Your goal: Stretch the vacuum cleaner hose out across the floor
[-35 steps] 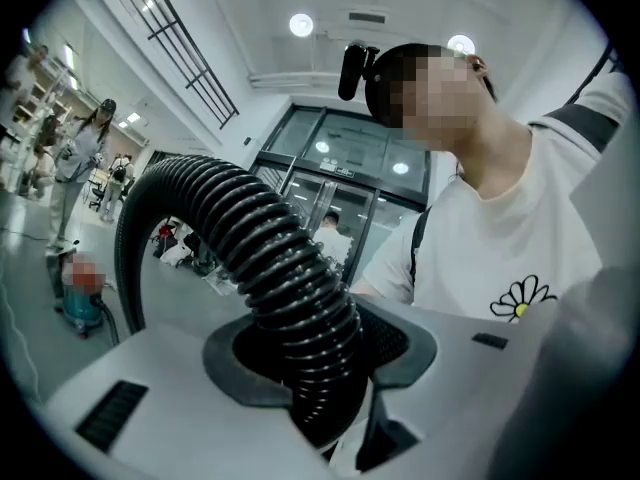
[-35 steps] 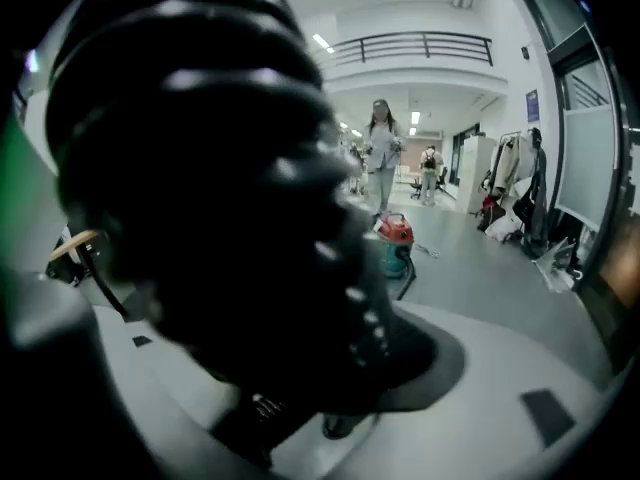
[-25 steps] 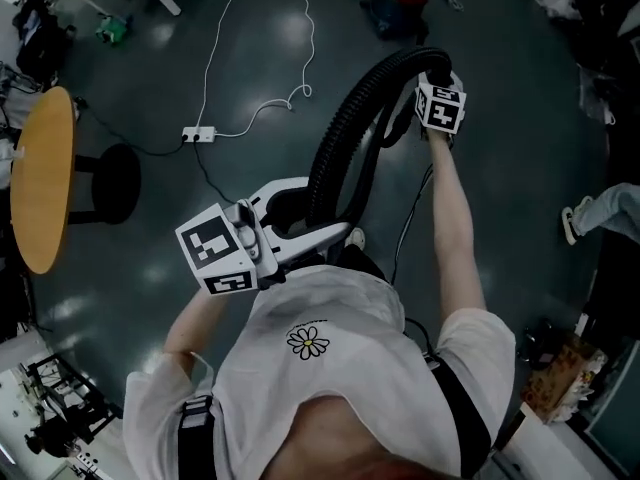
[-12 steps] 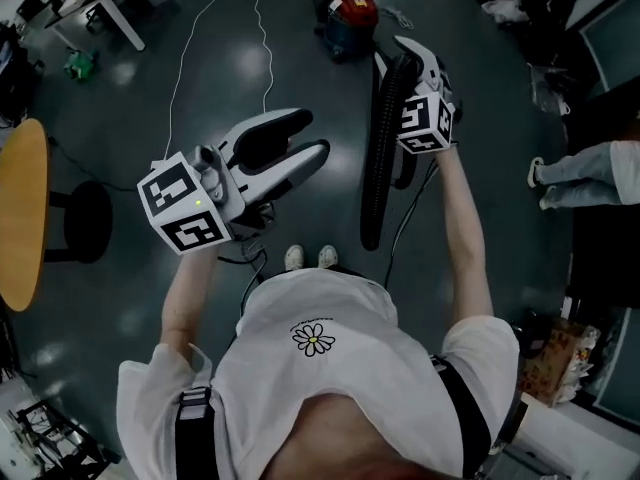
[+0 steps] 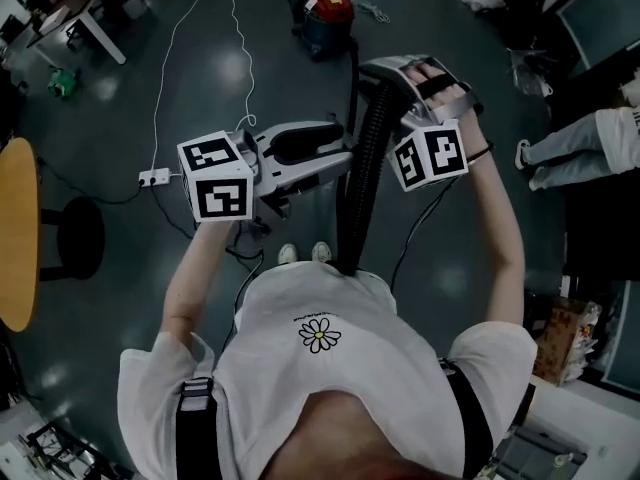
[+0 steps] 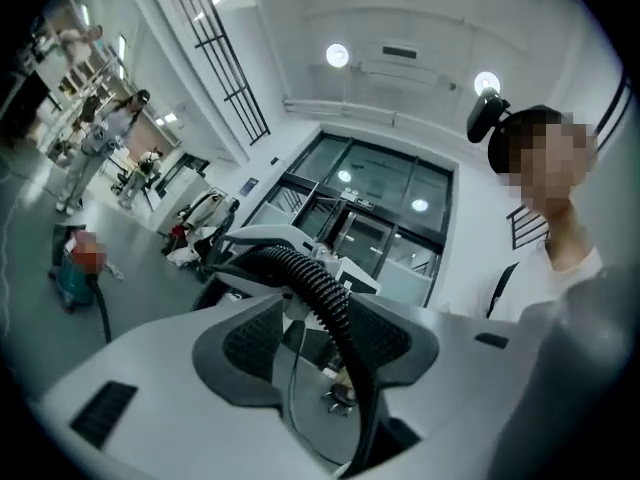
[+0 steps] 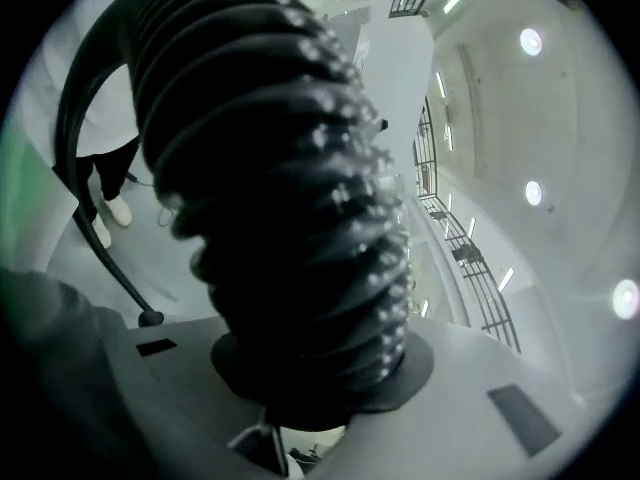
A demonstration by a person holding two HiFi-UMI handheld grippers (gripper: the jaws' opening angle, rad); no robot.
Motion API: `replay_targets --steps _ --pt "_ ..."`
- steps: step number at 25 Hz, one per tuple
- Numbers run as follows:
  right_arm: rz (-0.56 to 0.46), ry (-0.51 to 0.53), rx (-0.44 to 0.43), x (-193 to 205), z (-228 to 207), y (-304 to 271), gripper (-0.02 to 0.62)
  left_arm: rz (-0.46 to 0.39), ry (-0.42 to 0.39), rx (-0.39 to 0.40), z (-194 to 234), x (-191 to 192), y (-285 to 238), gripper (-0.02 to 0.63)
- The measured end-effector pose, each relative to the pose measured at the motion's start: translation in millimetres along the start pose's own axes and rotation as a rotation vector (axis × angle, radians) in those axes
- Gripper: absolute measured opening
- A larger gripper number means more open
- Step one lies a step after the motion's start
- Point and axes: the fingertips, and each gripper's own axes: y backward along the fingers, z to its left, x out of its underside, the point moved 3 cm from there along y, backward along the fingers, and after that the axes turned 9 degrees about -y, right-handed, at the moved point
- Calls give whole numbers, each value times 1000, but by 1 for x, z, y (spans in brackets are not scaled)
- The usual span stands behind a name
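Observation:
A black ribbed hose (image 5: 362, 168) hangs from my right gripper (image 5: 385, 76) down to the floor in front of my shoes. The right gripper is shut on the hose's upper part; in the right gripper view the hose (image 7: 280, 168) fills the space between the pads. My left gripper (image 5: 338, 150) points level toward the hose, its tips just beside it and its jaws apart. In the left gripper view the hose (image 6: 320, 283) curves across in front of the gap, and no pad presses on it. The red and blue vacuum cleaner (image 5: 328, 10) stands on the floor farther ahead.
A round orange table (image 5: 15, 228) and a black stool (image 5: 75, 238) stand at the left. A power strip (image 5: 152, 177) with a white cable (image 5: 170, 58) lies on the dark floor. Another person's legs (image 5: 570, 158) are at the right, and a desk (image 5: 70, 8) at top left.
Both grippers have risen. The right one rolled over with the hose, which hung in an arch and now hangs straight. The left gripper swung its open jaws toward the hose.

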Motion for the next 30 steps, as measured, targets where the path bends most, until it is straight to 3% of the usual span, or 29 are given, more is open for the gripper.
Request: replay_targets --steps 4,8,9,11,13,15,20,22,27,28,30 --pt "-16 156 91 -2 -19 17 147 -48 168 116 -2 10 -17 191" --pt "-44 254 179 -19 -36 17 147 -120 298 256 -15 1 -31 313" --pt "-57 252 189 -25 -37 15 147 -118 281 261 -17 -1 -37 347" --pt "-99 232 187 -42 -36 14 147 -77 169 249 -22 -1 -48 348" --pt "-141 210 165 -56 -31 14 147 -20 72 286 -31 -2 -51 348" --pt "-164 178 128 -60 -25 16 147 17 42 313 -38 0 -47 347" --pt "-199 -50 -63 -61 5 25 149 26 -3 298 -54 18 -42 281" --pt "-205 -154 -69 -57 12 30 160 7 38 290 -58 25 -43 275" --pt "-210 -409 -2 -39 19 39 274 -41 140 295 -62 32 -41 275" --pt "-222 -484 -2 -30 22 40 291 -52 159 300 -61 33 -38 275" --pt "-235 -737 -30 -5 38 45 295 -55 169 301 -62 33 -33 275"
